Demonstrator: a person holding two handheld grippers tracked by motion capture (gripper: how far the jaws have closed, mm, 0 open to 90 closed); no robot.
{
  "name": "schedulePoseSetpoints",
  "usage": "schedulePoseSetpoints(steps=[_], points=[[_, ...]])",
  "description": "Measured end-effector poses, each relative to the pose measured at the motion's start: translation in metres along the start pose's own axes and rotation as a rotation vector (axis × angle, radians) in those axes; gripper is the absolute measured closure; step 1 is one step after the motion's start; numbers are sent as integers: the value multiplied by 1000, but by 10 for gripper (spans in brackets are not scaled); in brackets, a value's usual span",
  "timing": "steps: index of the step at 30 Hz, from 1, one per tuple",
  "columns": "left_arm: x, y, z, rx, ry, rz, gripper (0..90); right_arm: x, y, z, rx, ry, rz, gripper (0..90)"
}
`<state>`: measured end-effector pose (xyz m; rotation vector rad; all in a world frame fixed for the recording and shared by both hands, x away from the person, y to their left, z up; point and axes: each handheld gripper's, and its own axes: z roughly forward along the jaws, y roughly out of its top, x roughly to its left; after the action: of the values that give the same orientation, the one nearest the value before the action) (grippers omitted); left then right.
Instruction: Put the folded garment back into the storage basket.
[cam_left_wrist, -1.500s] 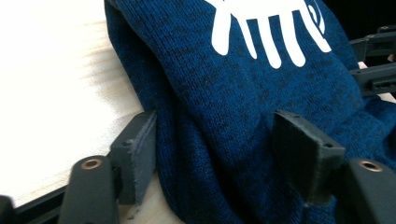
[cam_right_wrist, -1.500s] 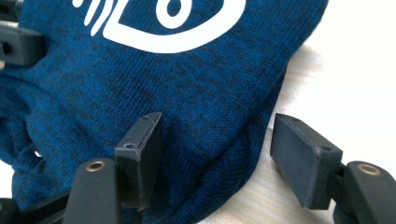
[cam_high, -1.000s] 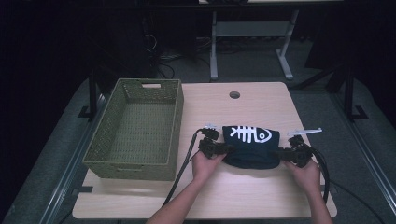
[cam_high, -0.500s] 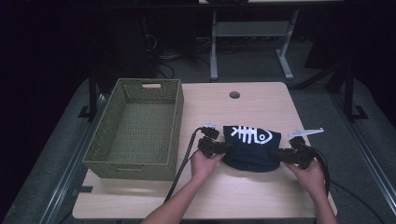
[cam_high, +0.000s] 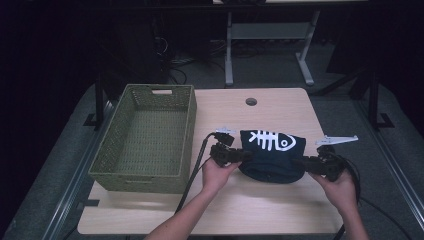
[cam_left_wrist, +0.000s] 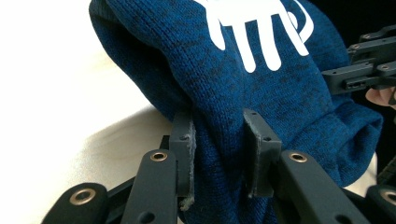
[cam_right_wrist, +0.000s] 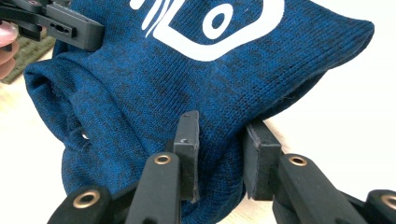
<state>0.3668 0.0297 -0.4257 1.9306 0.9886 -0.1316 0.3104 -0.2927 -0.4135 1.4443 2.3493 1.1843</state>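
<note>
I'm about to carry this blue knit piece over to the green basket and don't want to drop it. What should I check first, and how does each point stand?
1. Left gripper clamped on the blue knit cloth: ok, fabric pinched between its pads.
2. Right gripper clamped on the cloth: ok, fabric between its pads too.
3. Cloth lifted free of the table: cannot tell; its middle sags low.
4. Green basket ready to receive: ok, nothing lies inside.
5. Path to the basket: ok, bare tabletop lies between.
6. Cable of the left gripper out of the way: not ok, it runs beside the basket.
</note>
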Motion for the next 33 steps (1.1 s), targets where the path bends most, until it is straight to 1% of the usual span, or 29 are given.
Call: schedulePoseSetpoints(steps=[1, 2, 5, 9, 12, 13, 15, 20, 21, 22, 23, 26, 27, 28, 29, 30, 32, 33], points=[[-3, 3, -5, -10, -4, 8, 688, 3, 3, -5, -10, -5, -6, 700], [-3, 3, -5, -10, -4, 8, 688, 5, 4, -7, -14, -3, -9, 701], [-7, 7, -13, -21, -11, 23, 687, 8, 7, -11, -26, -2, -21, 701], [-9, 12, -23, -41, -34, 17, 687, 16, 15, -21, -48, -4, -40, 701], [-9, 15, -30, -48, -43, 21, 687, 19, 18, -23, -55, -1, -49, 702], [-10, 16, -33, -52, -46, 20, 687, 22, 21, -25, -58, -2, -54, 702], [-10, 17, -37, -59, -57, 13, 687, 25, 24, -26, -63, -1, -61, 702], [-11, 21, -51, -76, -73, 18, 687, 30, 29, -29, -75, 5, -75, 702], [-11, 21, -53, -80, -79, 14, 687, 34, 31, -30, -78, 4, -87, 702], [-10, 22, -56, -84, -83, 11, 687, 34, 31, -30, -78, 4, -87, 702], [-10, 22, -58, -90, -83, 14, 687, 37, 34, -32, -87, 6, -99, 702], [-10, 23, -65, -97, -84, 15, 687, 41, 38, -33, -87, 8, -105, 702], [-9, 23, -68, -96, -86, 15, 687, 45, 41, -34, -90, 7, -119, 702], [-9, 24, -70, -99, -89, 12, 687, 45, 41, -34, -90, 7, -119, 702], [-8, 25, -76, -107, -92, 15, 687, 49, 45, -34, -93, 10, -124, 702], [-8, 25, -76, -107, -92, 15, 687, 49, 45, -34, -93, 10, -124, 702], [-8, 26, -82, -106, -91, 23, 687, 53, 48, -35, -99, 14, -131, 702], [-8, 27, -84, -112, -91, 20, 687, 54, 49, -35, -103, 15, -136, 702]])
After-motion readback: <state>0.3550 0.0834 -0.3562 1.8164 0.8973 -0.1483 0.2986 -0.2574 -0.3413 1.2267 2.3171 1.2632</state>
